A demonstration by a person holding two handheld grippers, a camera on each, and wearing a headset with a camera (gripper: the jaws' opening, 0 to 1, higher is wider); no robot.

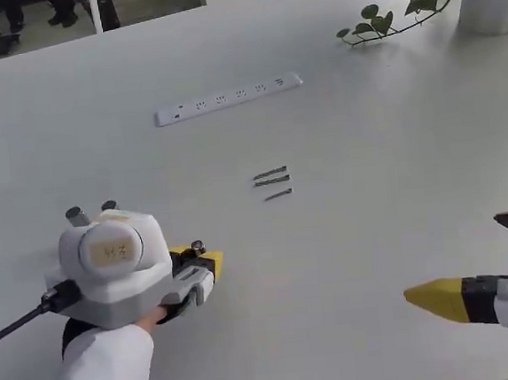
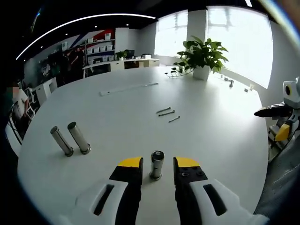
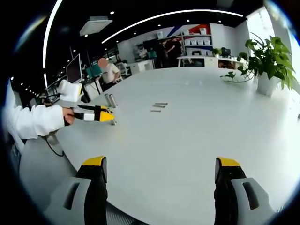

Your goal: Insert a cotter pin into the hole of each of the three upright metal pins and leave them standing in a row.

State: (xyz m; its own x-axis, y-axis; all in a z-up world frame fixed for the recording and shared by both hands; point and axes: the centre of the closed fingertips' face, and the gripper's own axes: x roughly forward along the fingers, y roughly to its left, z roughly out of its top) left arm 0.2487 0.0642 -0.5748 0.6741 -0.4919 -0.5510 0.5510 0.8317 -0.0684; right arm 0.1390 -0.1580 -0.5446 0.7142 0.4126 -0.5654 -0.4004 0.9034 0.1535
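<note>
Head view: three metal pins point(image 1: 77, 216), three cotter pins point(image 1: 272, 182); left gripper point(image 2: 157, 164), right gripper point(image 1: 453, 257) spread.

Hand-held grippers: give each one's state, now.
Left hand-held gripper: open, straddling an upright metal pin.
Right hand-held gripper: wide open, empty.

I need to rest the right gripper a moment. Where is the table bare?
Bare: the stretch between the cotter pins and the right gripper, and between the power strip and the plant. Crowded: by the left gripper, among the three metal pins.
</note>
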